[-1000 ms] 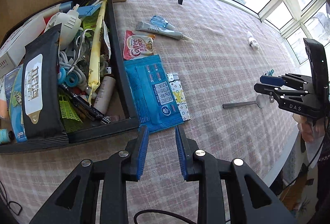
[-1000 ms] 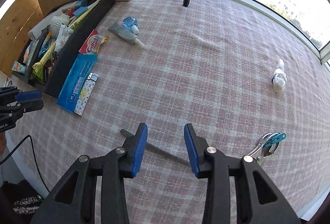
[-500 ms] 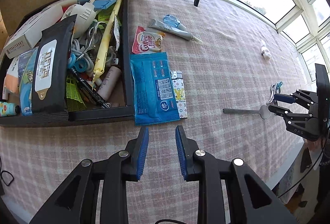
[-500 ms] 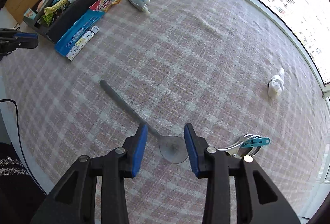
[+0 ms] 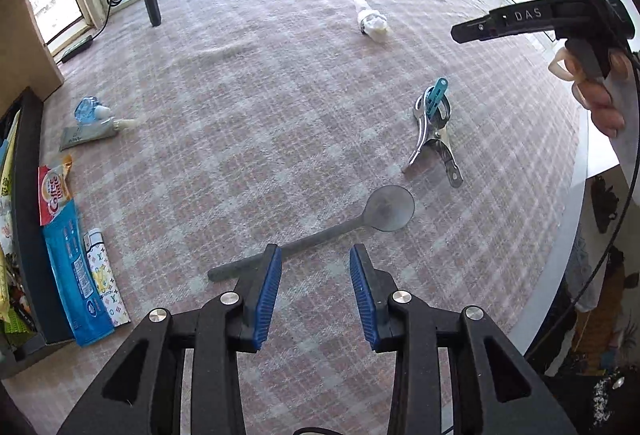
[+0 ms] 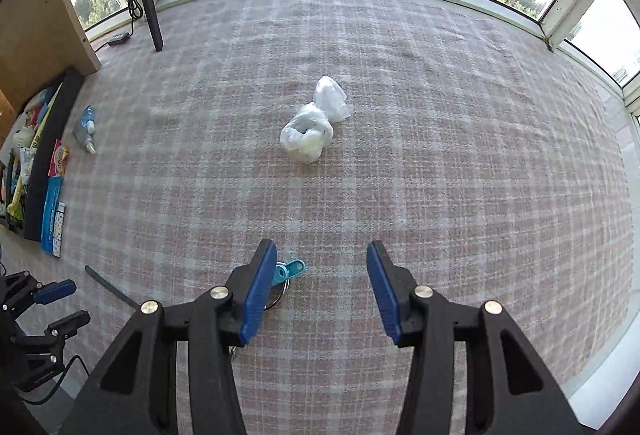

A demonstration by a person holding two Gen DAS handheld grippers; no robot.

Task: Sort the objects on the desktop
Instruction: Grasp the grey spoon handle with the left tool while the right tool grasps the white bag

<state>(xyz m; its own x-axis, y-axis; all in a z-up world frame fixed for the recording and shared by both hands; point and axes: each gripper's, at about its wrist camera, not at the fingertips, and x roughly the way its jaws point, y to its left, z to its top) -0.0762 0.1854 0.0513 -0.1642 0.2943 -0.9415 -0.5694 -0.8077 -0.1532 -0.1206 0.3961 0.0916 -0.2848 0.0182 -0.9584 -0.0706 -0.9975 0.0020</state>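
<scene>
Hiding the clamp [image 6: 286, 281], the right claw [image 6: 322, 289] gapes.

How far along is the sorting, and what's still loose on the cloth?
The black tray already holds many items. Both the left gripper and right gripper are open and empty. Still out: grey spoon, metal clip, white bag, tube, and packets beside the tray.

One spoon [image 5: 332, 231], one clip [image 5: 434, 139] — one white bag [image 6: 312, 127], one tube [image 5: 94, 131].
</scene>
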